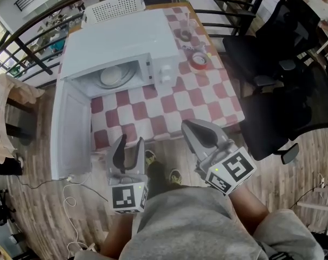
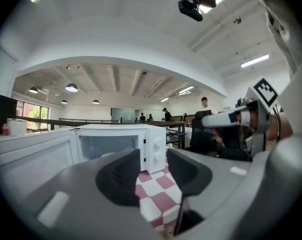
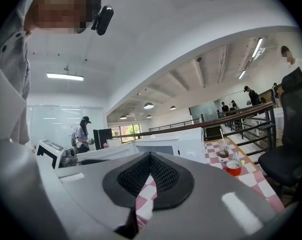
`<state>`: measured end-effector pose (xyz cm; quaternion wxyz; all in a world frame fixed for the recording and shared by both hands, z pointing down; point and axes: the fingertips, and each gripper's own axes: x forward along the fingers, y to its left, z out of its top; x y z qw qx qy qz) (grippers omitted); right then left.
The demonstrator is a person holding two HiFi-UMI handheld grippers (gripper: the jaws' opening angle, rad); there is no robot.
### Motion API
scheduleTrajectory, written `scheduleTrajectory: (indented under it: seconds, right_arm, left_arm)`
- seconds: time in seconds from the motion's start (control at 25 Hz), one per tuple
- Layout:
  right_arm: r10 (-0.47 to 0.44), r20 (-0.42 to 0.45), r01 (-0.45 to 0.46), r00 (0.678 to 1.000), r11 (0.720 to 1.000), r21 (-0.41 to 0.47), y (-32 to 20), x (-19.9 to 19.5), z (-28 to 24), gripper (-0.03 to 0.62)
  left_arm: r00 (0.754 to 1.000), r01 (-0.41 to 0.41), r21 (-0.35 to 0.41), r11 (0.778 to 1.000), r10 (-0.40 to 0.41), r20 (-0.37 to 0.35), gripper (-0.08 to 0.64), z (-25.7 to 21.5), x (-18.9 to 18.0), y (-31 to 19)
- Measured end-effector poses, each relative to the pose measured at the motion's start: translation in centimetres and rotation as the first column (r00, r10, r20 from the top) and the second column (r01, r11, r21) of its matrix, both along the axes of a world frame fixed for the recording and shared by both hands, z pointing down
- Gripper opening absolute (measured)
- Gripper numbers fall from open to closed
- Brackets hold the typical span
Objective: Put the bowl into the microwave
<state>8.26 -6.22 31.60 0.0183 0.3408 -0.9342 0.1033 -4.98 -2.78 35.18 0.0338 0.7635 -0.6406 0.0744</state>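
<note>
Inside microwave: bowl, resting in open cavity. Door swung wide at microwave's left side. Microwave sits on checkered surface. Left gripper in front of microwave, fingers spread, nothing between. Right gripper also in front of microwave, toward its right, fingers pressed together, empty.

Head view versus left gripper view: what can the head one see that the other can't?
Only the head view shows the red cup, the wooden floor and the person's shoes. Only the left gripper view shows the ceiling lamps. Both show the microwave with its door open, the checked cloth and the open, empty left gripper.
</note>
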Motion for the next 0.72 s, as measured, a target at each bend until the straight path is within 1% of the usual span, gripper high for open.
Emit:
scheduleTrajectory:
  seconds: [0.32,0.52,0.72]
  right_arm:
    - [-0.024,0.000,0.024,1.000,1.000,0.004,2.5,1.1,0.0,0.000]
    - [-0.038,0.004,0.038,0.999,0.999,0.004,3.3,1.4,-0.2,0.000]
    - [-0.040,-0.006,0.040,0.999,0.999,0.001,3.6,1.8,0.0,0.000]
  left_arm:
    - [1.000,0.023,0.020,1.000,-0.023,-0.001,0.020,-1.5,1.0,3.8]
    - [0.999,0.035,0.036,0.999,-0.036,0.011,0.011,-2.7,1.4,5.0]
    - [0.999,0.041,0.029,0.999,-0.042,0.014,0.012,-3.0,1.6,5.5]
